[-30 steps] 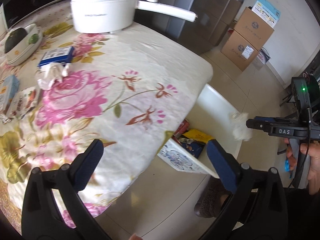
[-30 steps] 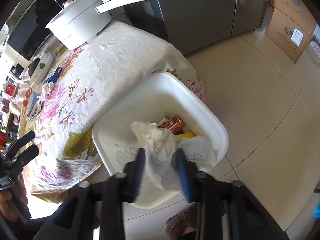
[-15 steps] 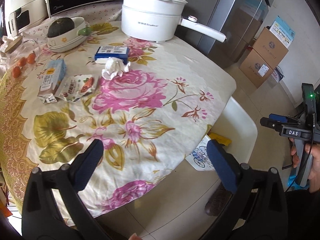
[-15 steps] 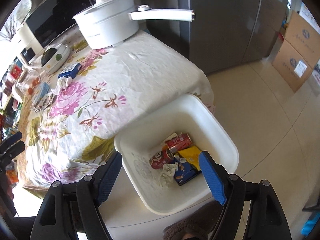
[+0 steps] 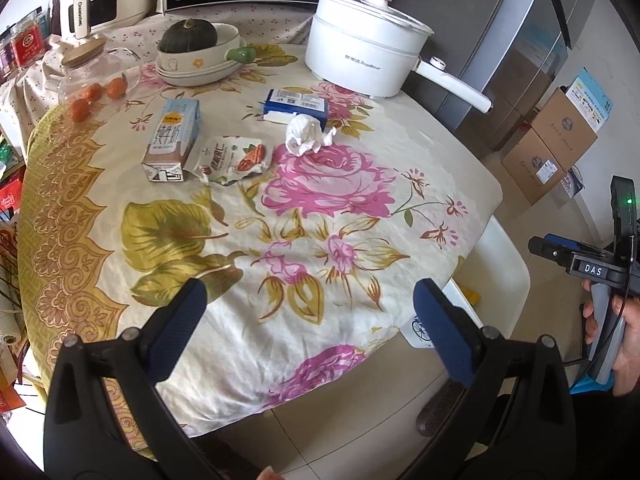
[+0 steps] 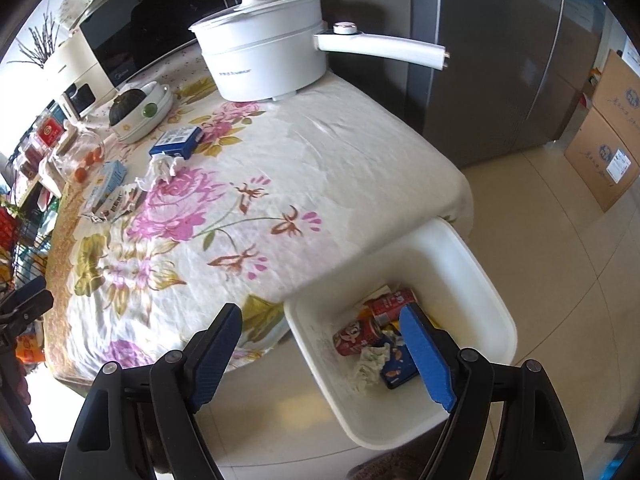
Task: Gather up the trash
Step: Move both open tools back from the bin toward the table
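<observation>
On the flowered tablecloth lie a crumpled tissue (image 5: 306, 136), a milk carton (image 5: 172, 140), a snack packet (image 5: 234, 158) and a blue box (image 5: 296, 104). My left gripper (image 5: 308, 286) hangs open and empty over the table's near edge. A white bin (image 6: 472, 280) stands on the floor beside the table, holding red cans (image 6: 356, 336), a wad of tissue (image 6: 370, 364) and a blue packet. My right gripper (image 6: 320, 310) is open above the bin's near corner with nothing between its fingers. In the left wrist view the right gripper (image 5: 560, 252) shows at the right, held by a hand.
A white electric pot (image 5: 360, 60) with a long handle stands at the table's far side. Beside it sit a bowl with a dark squash (image 5: 192, 52) and a glass jar (image 5: 92, 76). Cardboard boxes (image 5: 548, 148) and a steel fridge (image 6: 500, 60) stand beyond.
My right gripper has opened and let go of a crumpled tissue, which now lies in the bin. Both grippers have swung back toward the table, so more of its top shows.
</observation>
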`<state>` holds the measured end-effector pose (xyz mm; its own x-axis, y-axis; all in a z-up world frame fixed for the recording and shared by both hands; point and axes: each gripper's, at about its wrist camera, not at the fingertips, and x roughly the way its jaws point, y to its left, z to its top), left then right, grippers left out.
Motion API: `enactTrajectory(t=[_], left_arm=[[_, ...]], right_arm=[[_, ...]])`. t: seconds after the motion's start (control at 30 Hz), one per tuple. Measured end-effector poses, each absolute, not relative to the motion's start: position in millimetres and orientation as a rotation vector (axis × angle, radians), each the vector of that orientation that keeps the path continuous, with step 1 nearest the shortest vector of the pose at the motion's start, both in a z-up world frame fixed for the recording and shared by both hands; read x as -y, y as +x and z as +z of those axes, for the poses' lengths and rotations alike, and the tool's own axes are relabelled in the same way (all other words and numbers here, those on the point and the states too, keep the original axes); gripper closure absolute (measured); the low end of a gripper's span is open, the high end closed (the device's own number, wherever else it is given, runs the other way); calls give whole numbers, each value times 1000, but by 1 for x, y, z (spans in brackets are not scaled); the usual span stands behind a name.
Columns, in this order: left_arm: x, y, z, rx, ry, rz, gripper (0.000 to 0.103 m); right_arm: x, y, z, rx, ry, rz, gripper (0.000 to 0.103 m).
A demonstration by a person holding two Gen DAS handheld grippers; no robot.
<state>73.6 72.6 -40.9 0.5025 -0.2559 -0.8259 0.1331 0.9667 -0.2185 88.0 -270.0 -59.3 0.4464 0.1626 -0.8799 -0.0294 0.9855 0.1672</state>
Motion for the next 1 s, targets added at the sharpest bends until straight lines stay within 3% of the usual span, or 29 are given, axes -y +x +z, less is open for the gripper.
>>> enactTrajectory(t=[0.73,1.0], left_arm=[[-138,97,-52,-937,-238,-34,1],[-146,113,-63,-917,-225,19,0]], right_arm=[[172,133,-56,-1026,62,191,17],[153,147,-62,-1008,75,203,11]])
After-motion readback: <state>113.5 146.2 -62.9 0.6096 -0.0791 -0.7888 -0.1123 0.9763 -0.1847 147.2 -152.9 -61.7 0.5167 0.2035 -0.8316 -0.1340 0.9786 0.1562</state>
